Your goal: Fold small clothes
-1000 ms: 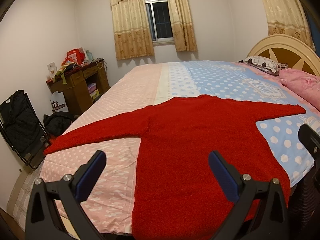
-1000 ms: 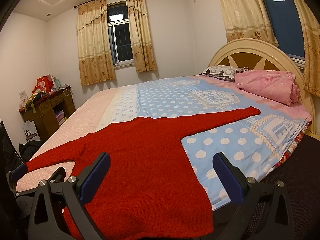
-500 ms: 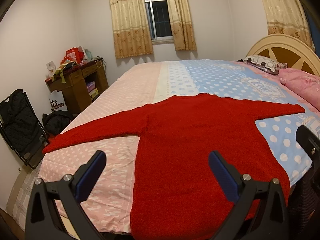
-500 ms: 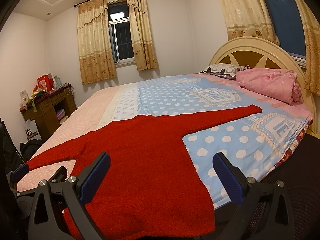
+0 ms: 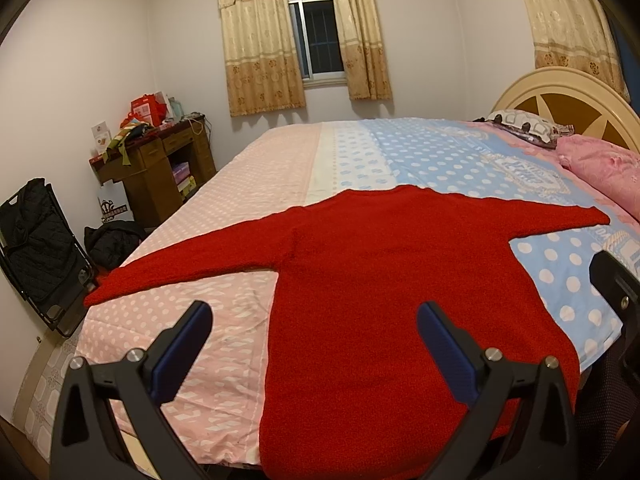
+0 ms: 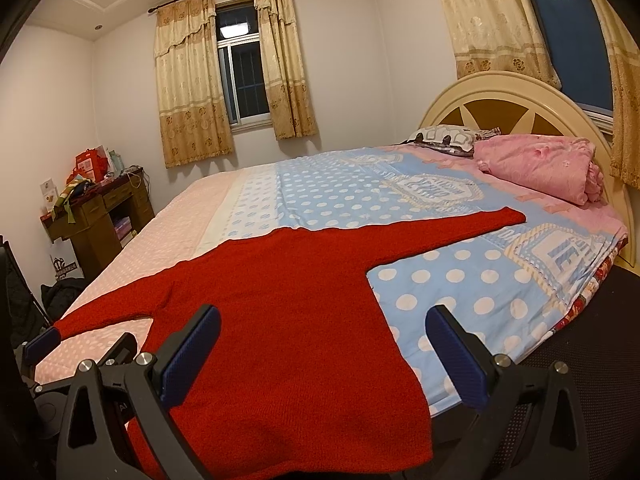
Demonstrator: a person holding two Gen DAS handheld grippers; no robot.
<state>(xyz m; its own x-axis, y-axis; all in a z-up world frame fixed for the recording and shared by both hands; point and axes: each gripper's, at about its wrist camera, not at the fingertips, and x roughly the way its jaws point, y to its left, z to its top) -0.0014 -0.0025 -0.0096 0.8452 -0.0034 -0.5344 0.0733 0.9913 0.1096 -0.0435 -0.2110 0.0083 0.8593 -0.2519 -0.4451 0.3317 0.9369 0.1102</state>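
Note:
A red knitted sweater (image 5: 384,280) lies flat on the bed, both sleeves spread out sideways, hem hanging over the near edge. It also shows in the right wrist view (image 6: 288,312). My left gripper (image 5: 314,344) is open and empty, held above the sweater's lower left part near the hem. My right gripper (image 6: 324,344) is open and empty above the sweater's lower right part. Neither gripper touches the cloth. The left gripper also shows at the left edge of the right wrist view (image 6: 80,352).
The bed (image 5: 248,184) has a pink and blue dotted sheet. A folded pink quilt (image 6: 540,168) and a pillow (image 6: 448,136) lie by the headboard (image 6: 500,96). A wooden desk (image 5: 156,172) and a black folding chair (image 5: 36,248) stand at the left.
Both grippers have risen and drawn back slightly, so the sweater sits a little lower and farther in view. The jaws stay open. The sweater has not moved.

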